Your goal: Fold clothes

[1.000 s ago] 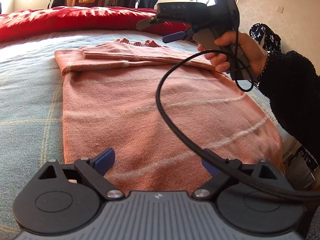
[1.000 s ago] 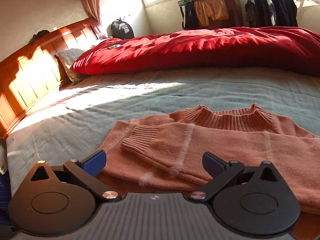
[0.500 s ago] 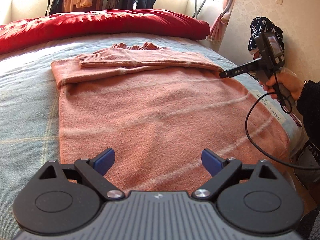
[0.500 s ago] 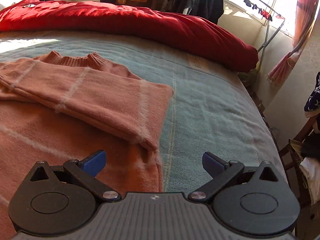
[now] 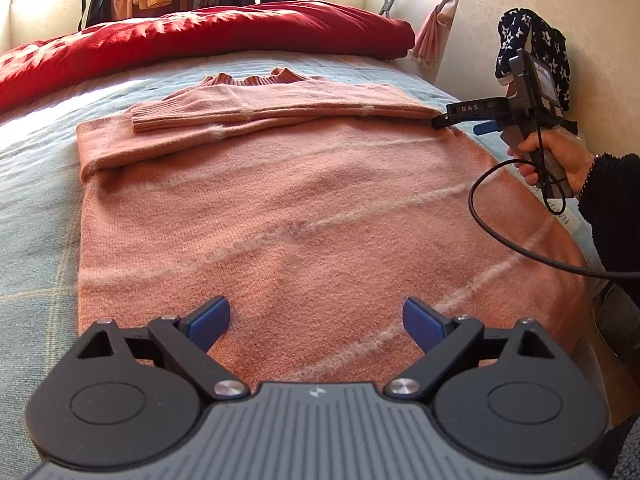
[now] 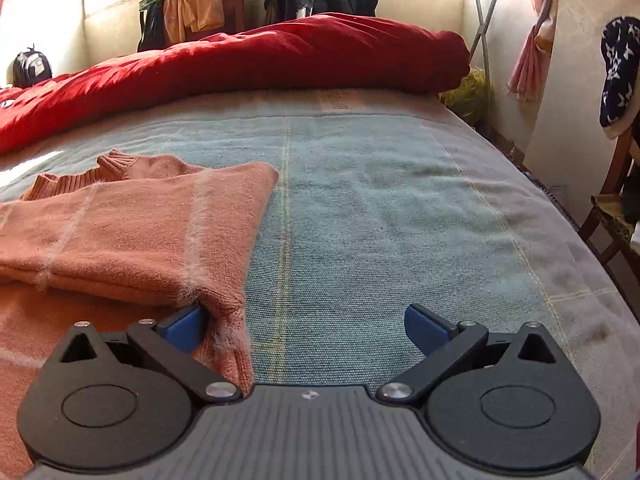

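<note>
Salmon knit sweater flat on blue-grey bed cover, collar toward 12 o'clock. Both sleeves folded across chest, stacked; body at full length, hem at 6 o'clock, so fold judged partway: body folds left. Right gripper at sweater's 3 o'clock shoulder edge, jaws wide, one finger tucked at folded sleeve edge, nothing clamped; hand on handle. Left gripper over hem, jaws wide, empty. Red duvet beyond collar.

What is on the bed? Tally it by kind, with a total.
Sweater: 1
Red quilt: 1
Grippers: 2, left gripper and right gripper
Total: 4
</note>
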Demonstrator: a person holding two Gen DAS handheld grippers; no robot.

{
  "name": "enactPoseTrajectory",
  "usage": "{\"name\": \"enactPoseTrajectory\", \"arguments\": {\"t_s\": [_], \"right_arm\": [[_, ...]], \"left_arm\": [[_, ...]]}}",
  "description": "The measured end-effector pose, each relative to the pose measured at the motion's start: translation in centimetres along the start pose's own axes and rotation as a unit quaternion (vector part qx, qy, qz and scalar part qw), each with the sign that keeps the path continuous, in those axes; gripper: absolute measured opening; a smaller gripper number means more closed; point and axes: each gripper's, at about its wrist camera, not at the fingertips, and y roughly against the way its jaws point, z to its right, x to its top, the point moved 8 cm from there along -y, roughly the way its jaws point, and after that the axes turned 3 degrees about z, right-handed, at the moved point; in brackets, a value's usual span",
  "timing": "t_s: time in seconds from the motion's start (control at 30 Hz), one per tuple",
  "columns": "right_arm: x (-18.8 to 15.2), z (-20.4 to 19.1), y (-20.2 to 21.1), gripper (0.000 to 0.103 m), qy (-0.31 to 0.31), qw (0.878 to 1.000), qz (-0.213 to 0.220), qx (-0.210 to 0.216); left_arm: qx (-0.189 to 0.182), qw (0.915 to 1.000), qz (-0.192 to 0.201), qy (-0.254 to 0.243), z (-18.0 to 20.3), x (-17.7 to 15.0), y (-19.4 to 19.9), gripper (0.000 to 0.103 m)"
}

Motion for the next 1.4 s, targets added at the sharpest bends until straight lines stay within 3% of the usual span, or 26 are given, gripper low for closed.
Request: {"name": "enactPoseTrajectory", "arguments": {"t_s": [0.17, 0.23, 0.37, 0.53, 0.63, 0.8, 0.97, 1.13, 1.23, 1.3, 1.4], "right_arm": [[-0.4, 1.4, 0.2, 0.103, -0.096, 0.995, 0.019, 0.023], [-0.5, 1.3, 0.5, 0.103, -0.1, 0.995, 0.019, 0.018], [-0.5, -1.2, 1.6, 0.103, 0.017, 0.998, 0.032, -0.05], [0.1, -4.9, 1.0, 0.103, 0.153, 0.982, 0.041, -0.098], [1.0, -3.7, 0.9, 0.103, 0.13, 0.984, 0.055, -0.113], [0.2, -0.2, 0.6, 0.103, 0.034, 0.997, 0.009, -0.062], [1.3, -2.8, 4.0, 0.103, 0.075, 0.997, 0.021, -0.011], [3.9, -7.8, 4.2, 0.103, 0.083, 0.992, 0.052, 0.077], [5.3, -11.1, 3.6, 0.103, 0.089, 0.986, 0.062, 0.13], [4.9, -12.1, 1.8, 0.103, 0.092, 0.985, 0.047, 0.137], [3.0, -11.8, -0.6, 0.103, 0.095, 0.986, 0.03, 0.132]], "left_arm": [[-0.003, 1.0, 0.002, 0.003, 0.0, 0.0, 0.3, 0.093], [-0.003, 1.0, 0.003, 0.004, -0.1, -0.1, 0.4, 0.093], [-0.005, 1.0, 0.004, 0.006, -0.1, -0.1, 0.5, 0.093], [-0.008, 0.9999, 0.006, 0.002, 0.4, 0.0, 0.5, 0.093], [-0.011, 0.9999, 0.008, 0.001, 0.4, -0.2, 0.8, 0.093], [-0.011, 0.9999, 0.005, -0.005, -0.1, -0.1, 0.9, 0.093], [-0.015, 0.9989, 0.032, -0.032, -1.3, 2.9, 1.8, 0.093], [-0.006, 0.9946, 0.073, -0.073, -3.1, 10.3, 0.9, 0.093], [-0.008, 0.9932, 0.096, -0.066, -3.9, 15.3, -1.9, 0.093], [-0.01, 0.9924, 0.108, -0.058, -4.3, 18.0, -5.2, 0.093], [0.018, 0.9916, 0.111, -0.064, -5.0, 19.8, -10.7, 0.093]]}}
